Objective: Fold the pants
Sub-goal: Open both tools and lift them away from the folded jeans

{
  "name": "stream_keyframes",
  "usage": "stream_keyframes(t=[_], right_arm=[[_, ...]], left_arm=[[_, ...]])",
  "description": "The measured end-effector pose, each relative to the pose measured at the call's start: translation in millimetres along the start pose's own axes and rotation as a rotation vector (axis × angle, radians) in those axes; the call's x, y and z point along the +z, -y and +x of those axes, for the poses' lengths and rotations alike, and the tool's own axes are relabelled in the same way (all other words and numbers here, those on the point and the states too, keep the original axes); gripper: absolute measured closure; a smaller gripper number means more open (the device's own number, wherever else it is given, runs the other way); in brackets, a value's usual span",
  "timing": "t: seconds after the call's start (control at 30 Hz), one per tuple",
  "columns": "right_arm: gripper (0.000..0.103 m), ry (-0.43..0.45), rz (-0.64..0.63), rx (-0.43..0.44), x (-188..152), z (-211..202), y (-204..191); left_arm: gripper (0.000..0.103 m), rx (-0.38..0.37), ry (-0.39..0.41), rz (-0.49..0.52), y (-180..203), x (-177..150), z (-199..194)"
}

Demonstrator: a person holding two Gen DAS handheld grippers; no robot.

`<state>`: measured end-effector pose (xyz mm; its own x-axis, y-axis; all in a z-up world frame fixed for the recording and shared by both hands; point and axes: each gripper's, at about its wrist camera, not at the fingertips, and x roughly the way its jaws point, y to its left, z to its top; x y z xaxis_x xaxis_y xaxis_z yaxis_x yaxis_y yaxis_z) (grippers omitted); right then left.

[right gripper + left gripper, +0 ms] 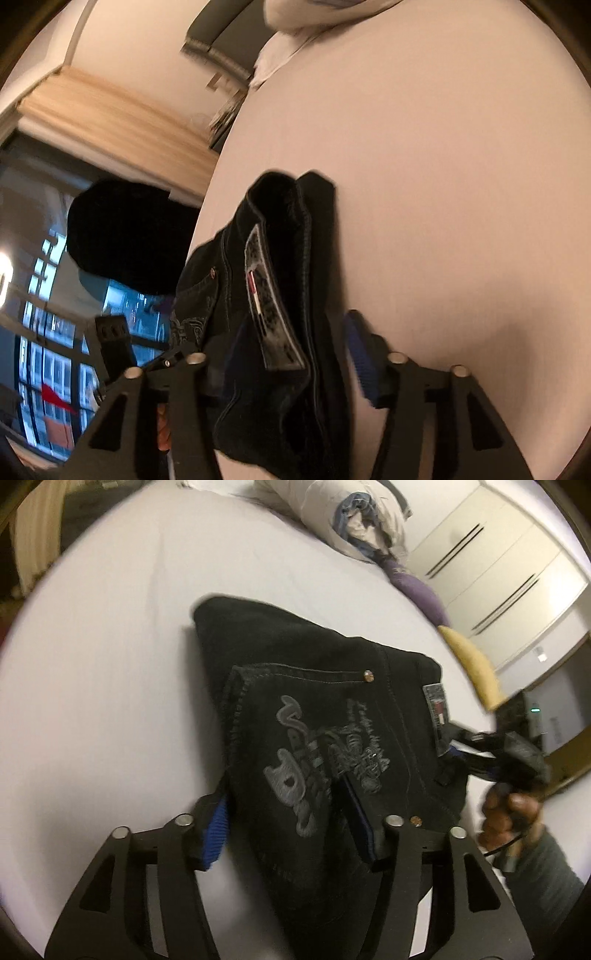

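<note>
Left tongs (291, 823) and right tongs (291, 354) released, straddling folded black denim pants (314, 701) on bed (110, 664).

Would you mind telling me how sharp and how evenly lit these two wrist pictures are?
Left wrist view: strong fisheye curve, cool white light on the white bed sheet; the folded black denim pants fairly sharp, the hand at right smeared by motion. Right wrist view: warmer pinkish cast, bright window glare at left, edges blurred.
</note>
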<state>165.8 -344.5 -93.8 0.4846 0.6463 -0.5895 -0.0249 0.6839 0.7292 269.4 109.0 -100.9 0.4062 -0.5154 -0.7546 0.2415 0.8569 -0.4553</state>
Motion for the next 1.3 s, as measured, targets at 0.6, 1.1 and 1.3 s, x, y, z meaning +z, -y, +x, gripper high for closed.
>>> stream_keyframes(t=[0.6,1.1,1.3], right_arm=[[0.0,0.929,-0.7,-0.384,-136.9,-258.3,-285.7],[0.0,0.877,-0.66,-0.45,-184.1,-308.4,-355.1],[0.0,0.659,-0.556,-0.569,-178.5,-248.5,-327.6]], left_arm=[[0.0,0.677,1.053,0.198,203.1,-113.2,-326.5],[0.0,0.535,0.831,0.14,235.6,-161.0,-398.2],[0.0,0.505,0.513,0.065,218.6,-161.3,-325.0]])
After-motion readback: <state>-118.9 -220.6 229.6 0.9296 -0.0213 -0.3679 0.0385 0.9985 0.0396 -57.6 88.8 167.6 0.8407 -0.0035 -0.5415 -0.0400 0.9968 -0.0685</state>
